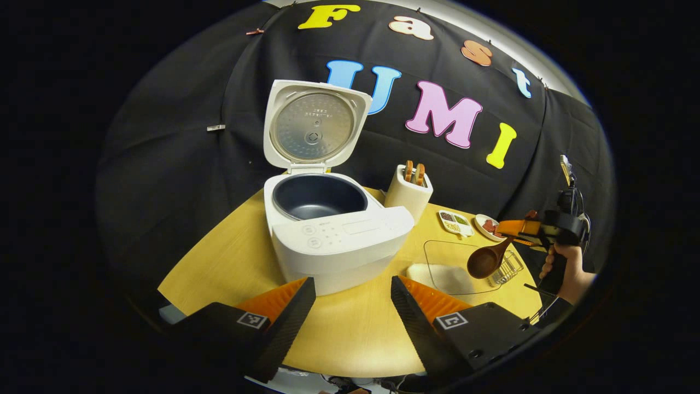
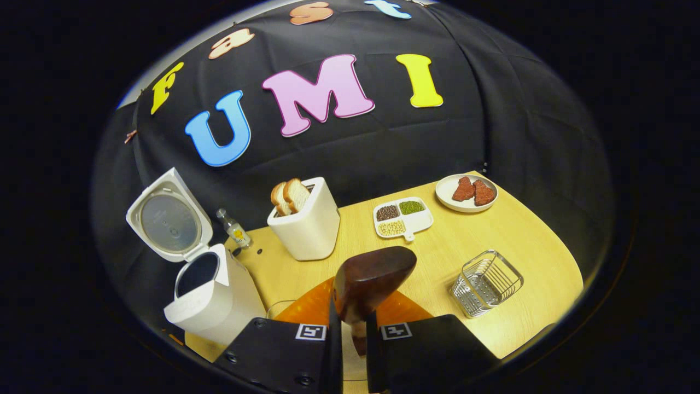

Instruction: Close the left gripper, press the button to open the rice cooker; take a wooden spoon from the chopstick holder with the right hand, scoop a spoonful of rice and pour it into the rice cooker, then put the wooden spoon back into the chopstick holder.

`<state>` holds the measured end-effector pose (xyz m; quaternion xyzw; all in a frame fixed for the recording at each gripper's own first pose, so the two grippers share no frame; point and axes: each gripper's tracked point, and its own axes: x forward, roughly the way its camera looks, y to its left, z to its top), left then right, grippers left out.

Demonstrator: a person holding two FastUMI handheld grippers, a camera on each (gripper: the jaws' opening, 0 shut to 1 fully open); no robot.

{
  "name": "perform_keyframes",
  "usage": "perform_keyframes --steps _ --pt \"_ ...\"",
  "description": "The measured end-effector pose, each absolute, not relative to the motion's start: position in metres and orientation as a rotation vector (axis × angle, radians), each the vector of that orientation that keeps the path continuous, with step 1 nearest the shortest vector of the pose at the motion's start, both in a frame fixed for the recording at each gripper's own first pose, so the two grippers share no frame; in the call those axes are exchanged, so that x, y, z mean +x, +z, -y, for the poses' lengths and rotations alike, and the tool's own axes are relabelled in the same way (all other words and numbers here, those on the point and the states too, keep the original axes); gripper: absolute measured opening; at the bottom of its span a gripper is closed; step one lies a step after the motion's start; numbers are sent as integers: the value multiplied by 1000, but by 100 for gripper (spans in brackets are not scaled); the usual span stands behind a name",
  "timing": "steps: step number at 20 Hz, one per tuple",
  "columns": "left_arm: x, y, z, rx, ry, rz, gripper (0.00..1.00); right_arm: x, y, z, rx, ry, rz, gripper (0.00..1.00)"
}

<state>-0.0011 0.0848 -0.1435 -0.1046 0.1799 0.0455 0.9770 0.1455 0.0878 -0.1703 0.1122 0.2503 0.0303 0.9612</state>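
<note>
Yellow wood table (image 1: 350, 328) against black cloth holds the open cooker (image 1: 328, 230). Left gripper (image 1: 353, 312) gapes wide. Right gripper (image 2: 353, 334) pinches the spoon (image 2: 372, 282); a small bottle (image 2: 235, 229) shows behind the cooker.

A staged kitchen booth: black cloth wall (image 2: 383, 148) behind a wooden tabletop (image 2: 519, 241), with an open rice cooker (image 1: 328, 230) at 9 o'clock, a toaster (image 2: 306, 221) at 12 and a grain dish (image 2: 403, 218) at 1.
</note>
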Motion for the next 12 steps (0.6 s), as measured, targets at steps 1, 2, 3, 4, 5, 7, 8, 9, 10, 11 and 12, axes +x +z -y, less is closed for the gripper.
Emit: perform_keyframes --steps 1,2,3,4,5,7,8,9,10,11,12 --pt "-1 -147 -91 -205 101 -366 96 145 -180 -90 212 59 -514 22" --pt "-2 -151 -95 -206 105 -374 96 145 -188 -91 192 55 -511 22" --pt "-3 -154 -98 -211 107 -381 96 145 -196 -90 167 50 -509 22" --pt "-4 -158 -101 -214 109 -386 96 143 -204 -90 142 44 -509 22" --pt "-5 -161 -104 -215 112 -393 96 143 -205 -94 133 49 -493 17" --pt "-6 -167 -106 -218 113 -404 96 142 -208 -101 129 50 -477 22" --pt "-9 -172 -108 -216 116 -408 96 140 -210 -108 137 57 -481 22" --pt "-11 -174 -109 -213 118 -412 96 136 -213 -116 156 67 -494 22" --pt "-13 -177 -109 -212 120 -416 96 131 -216 -123 180 74 -510 22" --pt "-15 -178 -108 -213 121 -417 96 126 -219 -130 202 80 -529 22" --pt "-18 -178 -107 -214 121 -416 96 121 -221 -138 226 90 -543 22"
